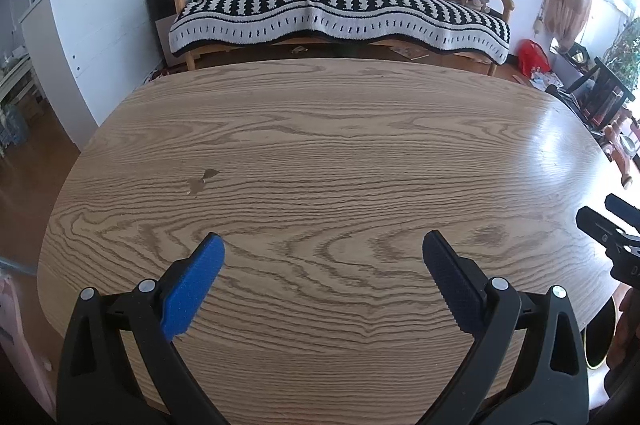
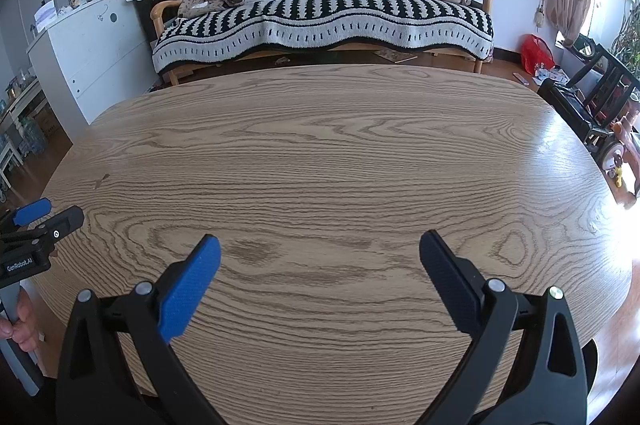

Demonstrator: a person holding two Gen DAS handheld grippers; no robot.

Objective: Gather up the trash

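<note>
Looks like either the very start or the very end of the trash collection: both grippers are parked over a wooden table (image 1: 320,153) and no trash shows on the tabletop in either wrist view. The only marks are a small chip or stain (image 1: 203,180) in the veneer left of centre, not something to pick. Left gripper (image 1: 323,245): jaws spread wide, nothing between the pads, hovering above the near part of the table, touching nothing. Right gripper (image 2: 320,243): same, fully spread, empty, beside the left one. Each shows at the edge of the other's view. The only candidate trash is off the table: loose paper scraps (image 2: 550,75) on the floor next to a red bag (image 2: 536,53), right of the sofa (image 2: 324,9); too small to tell what they are. Next move, my guess: find a target first, likely reaching off the table toward that floor litter. No bin in view.
</note>
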